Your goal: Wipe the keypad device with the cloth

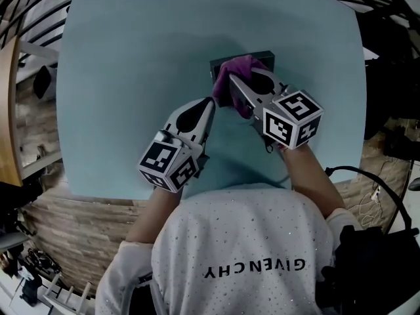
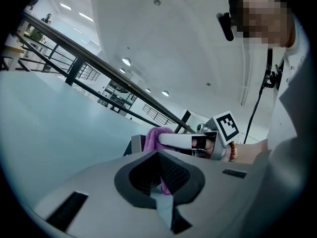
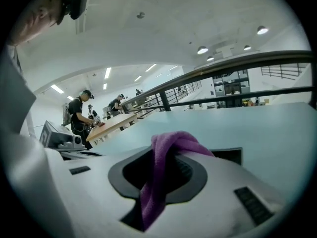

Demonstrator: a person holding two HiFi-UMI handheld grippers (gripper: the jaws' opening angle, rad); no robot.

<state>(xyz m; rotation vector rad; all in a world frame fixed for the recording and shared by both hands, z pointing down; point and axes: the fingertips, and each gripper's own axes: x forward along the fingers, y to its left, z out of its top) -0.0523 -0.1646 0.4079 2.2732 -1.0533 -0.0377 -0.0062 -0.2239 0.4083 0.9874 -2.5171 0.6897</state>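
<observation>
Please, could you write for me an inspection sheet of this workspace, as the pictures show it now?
Surface: pale blue-green table, holding only the job's things.
Job's things: dark rectangular keypad device at the far middle; purple terry cloth draped over most of it.
Clutter: nothing seen.
Grippers: right tongs shut on the cloth, over the device; left tongs shut and empty, tip at the device's near left corner, contact unclear.
Cables: black cable looping off the table, at the person's right.
Surroundings: dark metal railing; people at a wooden bench beyond.
</observation>
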